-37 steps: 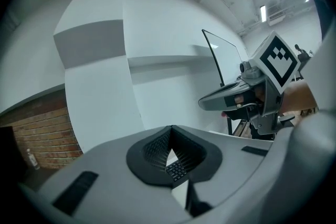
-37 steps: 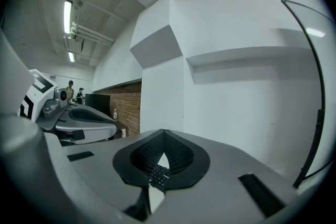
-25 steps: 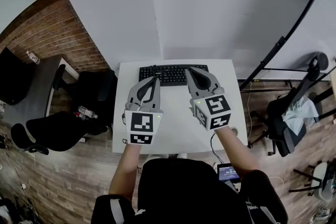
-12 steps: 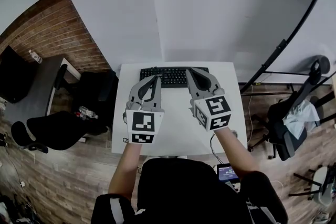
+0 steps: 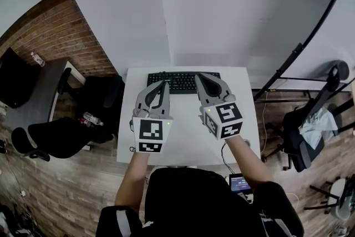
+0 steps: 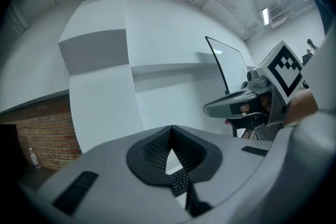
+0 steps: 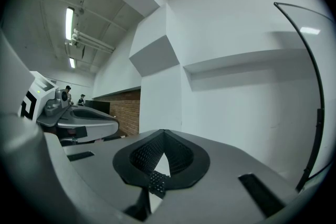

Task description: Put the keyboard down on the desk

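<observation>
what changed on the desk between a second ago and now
Nothing visibly changed. The left tongs and right tongs stay shut and empty, in the same spots by the near edge of the keyboard. The keyboard lies flat at the far side of the desk, as before.

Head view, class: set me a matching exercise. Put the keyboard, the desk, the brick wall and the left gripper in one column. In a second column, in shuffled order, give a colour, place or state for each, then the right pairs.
Column one:
1. keyboard
2. desk
3. brick wall
4. left gripper

Column two:
A. white top, with another listed thing lying on it
B. jaws shut, tips together
C. reddish-brown, at the picture's far left
D. black, lying along the desk's far edge

Pairs: 1-D, 2-A, 3-C, 4-B
</observation>
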A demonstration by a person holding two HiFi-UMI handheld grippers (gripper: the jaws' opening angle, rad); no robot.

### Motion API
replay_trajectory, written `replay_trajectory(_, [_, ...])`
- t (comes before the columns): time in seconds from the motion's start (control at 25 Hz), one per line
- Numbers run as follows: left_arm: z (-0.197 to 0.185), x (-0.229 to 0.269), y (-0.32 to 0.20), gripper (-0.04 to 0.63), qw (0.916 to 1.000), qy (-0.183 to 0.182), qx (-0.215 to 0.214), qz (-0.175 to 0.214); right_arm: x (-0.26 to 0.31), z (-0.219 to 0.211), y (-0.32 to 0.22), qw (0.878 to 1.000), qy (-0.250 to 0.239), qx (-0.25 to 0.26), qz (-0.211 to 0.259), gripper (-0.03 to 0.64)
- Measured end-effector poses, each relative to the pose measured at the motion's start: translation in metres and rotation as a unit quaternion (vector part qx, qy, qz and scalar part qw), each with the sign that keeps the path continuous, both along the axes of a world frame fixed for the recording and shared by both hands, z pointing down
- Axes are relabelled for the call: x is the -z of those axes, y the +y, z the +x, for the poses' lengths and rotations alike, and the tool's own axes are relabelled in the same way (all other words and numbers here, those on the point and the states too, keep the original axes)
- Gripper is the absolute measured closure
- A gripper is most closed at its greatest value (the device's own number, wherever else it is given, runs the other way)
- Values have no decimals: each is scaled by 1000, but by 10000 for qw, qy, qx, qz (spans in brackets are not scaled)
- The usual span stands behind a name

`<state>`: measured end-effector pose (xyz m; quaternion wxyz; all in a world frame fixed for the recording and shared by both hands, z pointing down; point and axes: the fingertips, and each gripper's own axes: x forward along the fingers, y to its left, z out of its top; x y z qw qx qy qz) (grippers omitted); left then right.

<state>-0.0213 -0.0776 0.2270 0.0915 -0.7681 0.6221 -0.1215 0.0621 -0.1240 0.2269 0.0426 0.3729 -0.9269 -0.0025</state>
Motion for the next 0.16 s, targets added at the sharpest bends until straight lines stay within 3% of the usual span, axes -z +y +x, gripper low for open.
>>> replay_trajectory(0.16, [-2,-3,-1,583,10000,15,22,-27,-2,-2,-1,10000,18,18,6,577])
